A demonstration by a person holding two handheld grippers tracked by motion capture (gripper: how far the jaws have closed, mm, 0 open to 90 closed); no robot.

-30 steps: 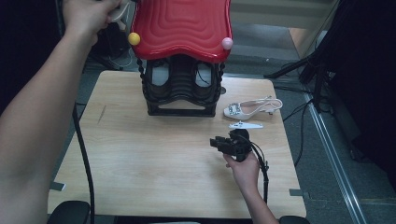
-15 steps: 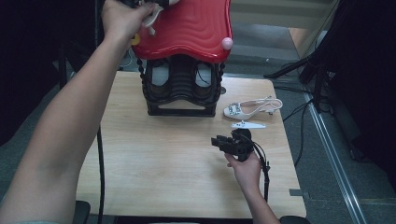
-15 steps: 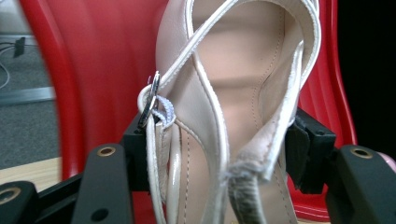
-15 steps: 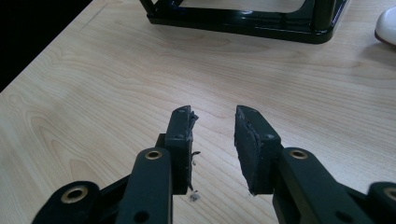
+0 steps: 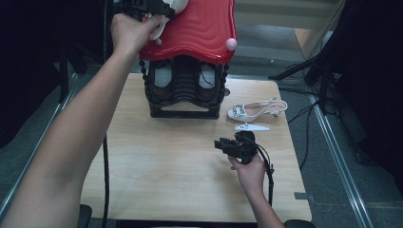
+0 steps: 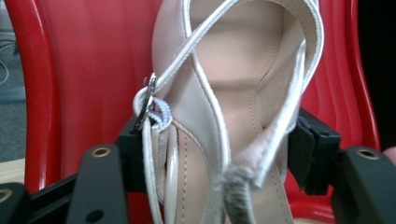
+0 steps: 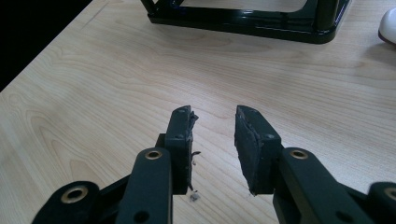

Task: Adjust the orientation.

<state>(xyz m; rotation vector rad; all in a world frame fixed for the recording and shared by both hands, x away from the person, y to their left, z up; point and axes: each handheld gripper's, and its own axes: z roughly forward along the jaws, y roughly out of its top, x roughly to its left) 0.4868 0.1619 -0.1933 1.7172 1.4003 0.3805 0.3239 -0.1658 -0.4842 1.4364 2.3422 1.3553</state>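
The left tongs (image 5: pixel 159 7) are up high over the red top (image 5: pixel 199 28) of the black shoe rack (image 5: pixel 183 92). A pale shoe (image 6: pixel 219 116) sits between their jaws, heel strap toward the camera. The jaws have just been opening a bit, and the shoe is still between them. I cannot tell if the pads still press on it.

A second ago the left hand (image 5: pixel 130 31) was farther left, beside the red top. Now it has come across and down, so the shoe is over the red top. I think the shoe is about to be put down there, or has just been let go.

The right tongs (image 7: pixel 212 135) are partly open and hold nothing. They rest low over the table (image 5: pixel 166 175), near its right side, and have not moved.

Another pale shoe (image 5: pixel 256 109) lies on the table right of the rack, with a small white piece (image 5: pixel 251 127) just in front of it. Both are near the right tongs but not touching them.
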